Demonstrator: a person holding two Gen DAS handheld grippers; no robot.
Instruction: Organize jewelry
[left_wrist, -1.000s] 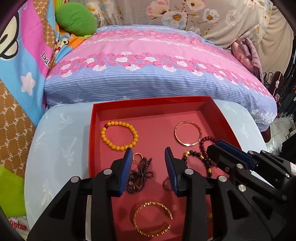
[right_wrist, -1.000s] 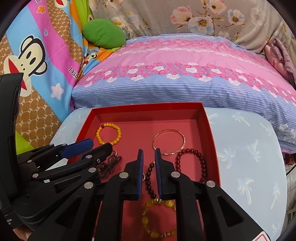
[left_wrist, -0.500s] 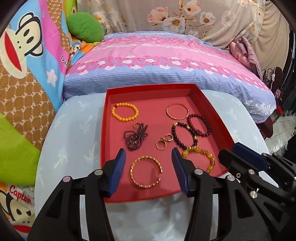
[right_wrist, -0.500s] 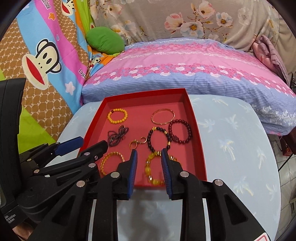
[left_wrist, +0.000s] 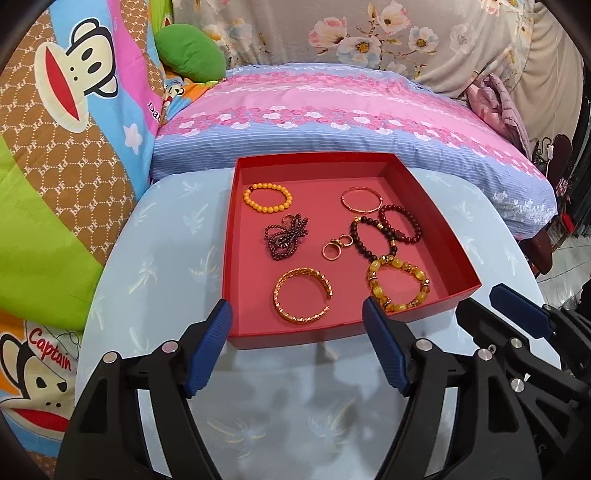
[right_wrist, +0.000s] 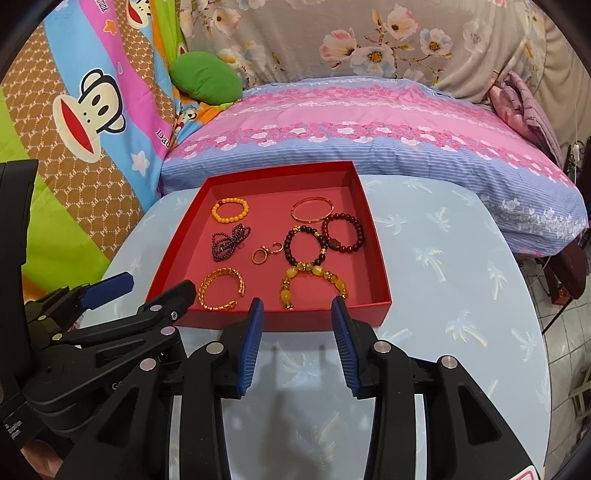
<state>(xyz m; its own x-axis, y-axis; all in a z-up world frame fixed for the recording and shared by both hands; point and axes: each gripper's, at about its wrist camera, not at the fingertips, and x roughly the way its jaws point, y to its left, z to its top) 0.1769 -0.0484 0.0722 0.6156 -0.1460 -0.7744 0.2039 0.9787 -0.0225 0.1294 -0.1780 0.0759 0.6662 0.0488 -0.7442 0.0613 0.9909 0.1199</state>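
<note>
— Where could a gripper get into the red tray (left_wrist: 236, 258)?

— Over its near wall; the light blue table (left_wrist: 159, 258) lies bare to left, right and near side.

— What blocks the far side?

— The pink and blue pillow (left_wrist: 332, 125) presses against the tray's far wall.

A round table (left_wrist: 155, 266) with a light blue cloth printed with pale palm trees carries everything. Directly on the cloth sits one thing, a shallow red tray (left_wrist: 436, 221), placed toward the far side of the table and close to the pink and blue bedding (left_wrist: 332, 110) behind it. The far edge of the table touches this bedding or stands just beside it. The cloth around the tray is smooth and flat.
</note>
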